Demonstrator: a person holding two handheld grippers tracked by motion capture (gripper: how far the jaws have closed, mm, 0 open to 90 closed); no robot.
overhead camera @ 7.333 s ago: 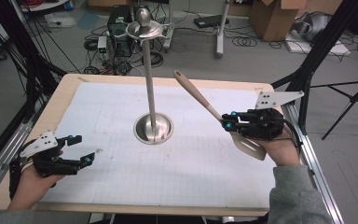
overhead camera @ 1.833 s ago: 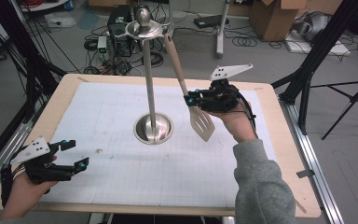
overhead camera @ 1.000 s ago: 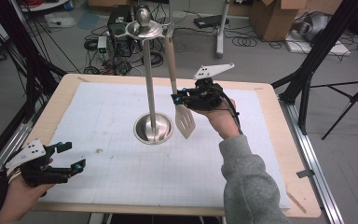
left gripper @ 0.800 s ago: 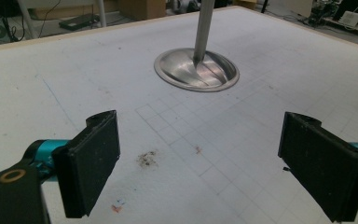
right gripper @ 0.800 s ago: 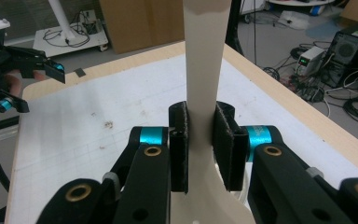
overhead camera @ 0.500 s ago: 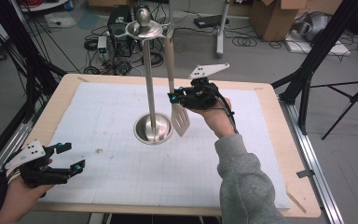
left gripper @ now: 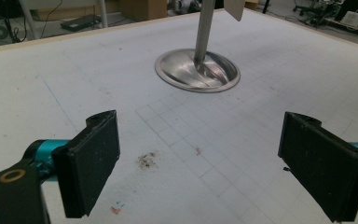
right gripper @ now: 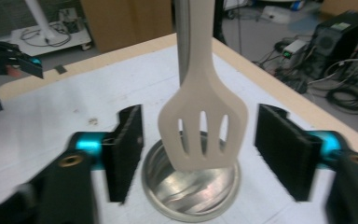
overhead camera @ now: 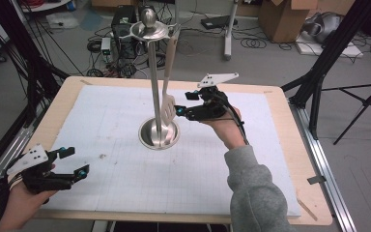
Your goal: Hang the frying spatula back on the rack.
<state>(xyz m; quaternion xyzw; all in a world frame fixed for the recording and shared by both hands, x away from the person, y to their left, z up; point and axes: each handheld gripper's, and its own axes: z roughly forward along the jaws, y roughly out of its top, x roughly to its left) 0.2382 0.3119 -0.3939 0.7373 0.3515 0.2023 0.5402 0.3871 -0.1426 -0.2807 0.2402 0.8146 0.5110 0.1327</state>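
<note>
Both tongs stand released: my right tongs (right gripper: 196, 154) have just opened around the upright beige slotted spatula (right gripper: 203, 126), hanging from the steel stand (overhead camera: 155, 87); left tongs (overhead camera: 70, 162) idle near-left.

The spatula (overhead camera: 168, 104) hangs from the stand (overhead camera: 158, 133) (mid-table), between the right gripper (overhead camera: 182, 107) jaws, untouched.

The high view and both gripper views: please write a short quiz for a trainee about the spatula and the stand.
1. True or false: the right tool grips the beige slotted spatula.
2. The spatula hangs from: A the top of the steel stand; B the left tool; C the table's edge.
3. What lies between the left tool's pads?

Key: 1 false, its pads stand apart from the blade, having just opened. 2 A. 3 Nothing, just the white gridded mat.
</note>
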